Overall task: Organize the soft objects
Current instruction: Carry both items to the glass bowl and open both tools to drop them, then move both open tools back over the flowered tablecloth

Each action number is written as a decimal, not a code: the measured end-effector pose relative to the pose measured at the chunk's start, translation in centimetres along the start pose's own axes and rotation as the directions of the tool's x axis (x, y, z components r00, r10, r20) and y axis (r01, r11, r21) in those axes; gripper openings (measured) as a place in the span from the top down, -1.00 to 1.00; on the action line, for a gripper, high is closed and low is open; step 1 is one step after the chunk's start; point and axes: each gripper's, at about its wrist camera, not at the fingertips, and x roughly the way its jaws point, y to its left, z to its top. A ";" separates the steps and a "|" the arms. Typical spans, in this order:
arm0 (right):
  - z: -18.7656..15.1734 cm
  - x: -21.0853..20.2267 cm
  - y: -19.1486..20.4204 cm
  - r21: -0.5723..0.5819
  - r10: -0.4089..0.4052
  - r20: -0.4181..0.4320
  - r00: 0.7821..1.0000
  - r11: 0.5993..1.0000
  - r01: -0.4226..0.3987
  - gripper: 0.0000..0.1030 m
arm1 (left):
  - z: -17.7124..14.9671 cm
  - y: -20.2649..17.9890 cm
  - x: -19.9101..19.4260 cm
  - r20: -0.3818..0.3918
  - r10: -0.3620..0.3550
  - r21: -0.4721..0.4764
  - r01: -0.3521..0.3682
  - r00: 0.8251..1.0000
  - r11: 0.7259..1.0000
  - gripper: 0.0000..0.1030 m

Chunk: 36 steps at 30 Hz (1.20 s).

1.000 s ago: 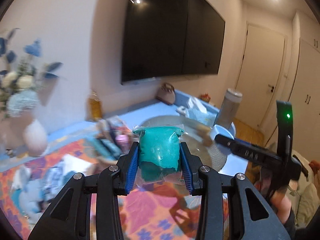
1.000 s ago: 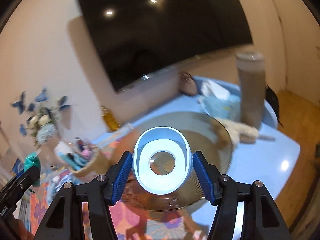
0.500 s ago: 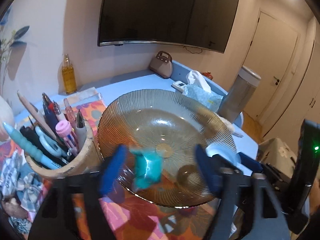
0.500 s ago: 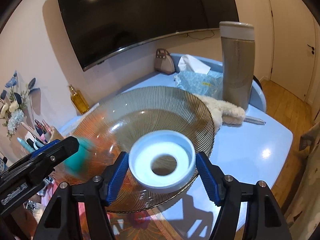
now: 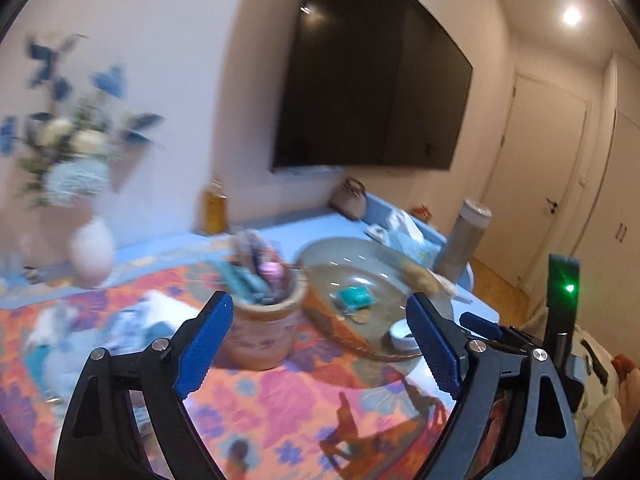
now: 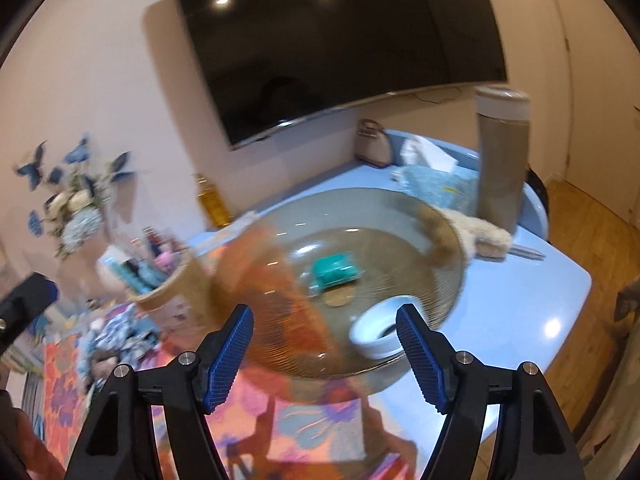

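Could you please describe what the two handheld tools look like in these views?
Both look alike: the left tool and the right tool each have two black, angular fingers joined by silver screws, ending in bright blue ribbed pads. In the left view, a black upright part beside the right tool carries a small green light. No cables, sleeves or printed markings can be made out.

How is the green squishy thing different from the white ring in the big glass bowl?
The green squishy thing is teal and blocky, wrapped in clear plastic; the white ring is round with a hole in its middle. The green one lies near the glass bowl's centre, while the ring sits at the near edge, closest to the right tool. Both rest inside the bowl, and neither is being held.
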 end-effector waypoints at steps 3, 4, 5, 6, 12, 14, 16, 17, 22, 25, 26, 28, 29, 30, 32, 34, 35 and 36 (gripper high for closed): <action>-1.0 -0.6 3.4 -0.056 0.060 0.005 0.998 0.997 -0.059 -0.58 | -0.5 2.6 -4.4 0.052 0.067 -0.024 -0.066 0.996 0.998 -0.73; -1.2 -0.7 4.3 -0.072 0.073 0.004 0.997 0.995 -0.073 -0.61 | -0.7 3.9 -6.2 0.069 0.102 -0.041 -0.100 0.992 0.994 -0.76; -1.7 -0.7 5.7 -0.099 0.091 0.000 0.996 0.991 -0.091 -0.62 | -0.9 4.8 -7.2 0.077 0.122 -0.054 -0.118 0.989 0.991 -0.81; -2.1 -0.7 6.9 -0.121 0.108 -0.008 0.994 0.987 -0.108 -0.62 | -1.3 6.2 -8.8 0.088 0.152 -0.080 -0.145 0.984 0.986 -0.89; -6.1 1.4 14.0 -0.245 0.219 -0.102 0.970 0.940 -0.238 -0.63 | -5.8 15.5 -13.7 0.089 0.311 -0.253 -0.281 0.946 0.926 -0.98; -7.8 2.8 15.9 -0.274 0.241 -0.136 0.961 0.923 -0.270 -0.63 | -8.3 18.7 -14.0 0.092 0.361 -0.309 -0.318 0.928 0.896 -0.98; -9.2 3.8 17.1 -0.297 0.276 -0.145 0.950 0.904 -0.308 -0.63 | -10.5 20.9 -13.8 0.072 0.431 -0.342 -0.384 0.899 0.858 -0.98; -10.1 4.5 17.6 -0.312 0.290 -0.139 0.947 0.895 -0.319 -0.63 | -12.1 22.7 -13.3 0.024 0.463 -0.364 -0.423 0.886 0.830 -0.98; -11.8 7.5 17.8 -0.272 0.276 -0.186 0.943 0.908 -0.319 -0.63 | -15.9 26.4 -11.4 -0.064 0.484 -0.385 -0.470 0.872 0.795 -0.98; -11.7 8.9 16.8 -0.206 0.283 -0.238 0.929 0.920 -0.333 -0.63 | -17.3 27.3 -10.0 -0.114 0.464 -0.392 -0.469 0.878 0.791 -0.98; -11.5 9.1 16.4 -0.184 0.293 -0.236 0.926 0.923 -0.339 -0.63 | -17.2 27.5 -9.7 -0.117 0.443 -0.390 -0.452 0.889 0.803 -0.98; -11.4 9.4 15.6 -0.144 0.309 -0.243 0.919 0.926 -0.350 -0.64 | -17.3 27.3 -10.0 -0.096 0.452 -0.378 -0.452 0.887 0.808 -0.98; -11.4 9.5 15.5 -0.133 0.314 -0.250 0.916 0.926 -0.353 -0.64 | -17.3 27.1 -9.9 -0.101 0.452 -0.376 -0.454 0.887 0.808 -0.98; -11.4 9.7 15.4 -0.119 0.321 -0.260 0.911 0.926 -0.360 -0.64 | -17.3 27.1 -9.7 -0.110 0.442 -0.372 -0.449 0.890 0.812 -0.98; -11.5 9.9 15.2 -0.098 0.332 -0.271 0.904 0.924 -0.369 -0.64 | -17.3 26.7 -9.6 -0.107 0.438 -0.353 -0.446 0.892 0.822 -0.98; -11.4 10.0 15.0 -0.087 0.339 -0.274 0.900 0.923 -0.374 -0.64 | -17.0 26.2 -9.5 -0.101 0.442 -0.331 -0.449 0.891 0.830 -0.98; -11.4 10.0 14.9 -0.081 0.342 -0.277 0.898 0.923 -0.377 -0.64 | -17.0 25.8 -9.4 -0.100 0.443 -0.311 -0.451 0.891 0.836 -0.98; -11.5 10.0 14.9 -0.077 0.344 -0.277 0.897 0.923 -0.377 -0.64 | -16.9 25.6 -9.4 -0.100 0.443 -0.301 -0.452 0.891 0.840 -0.98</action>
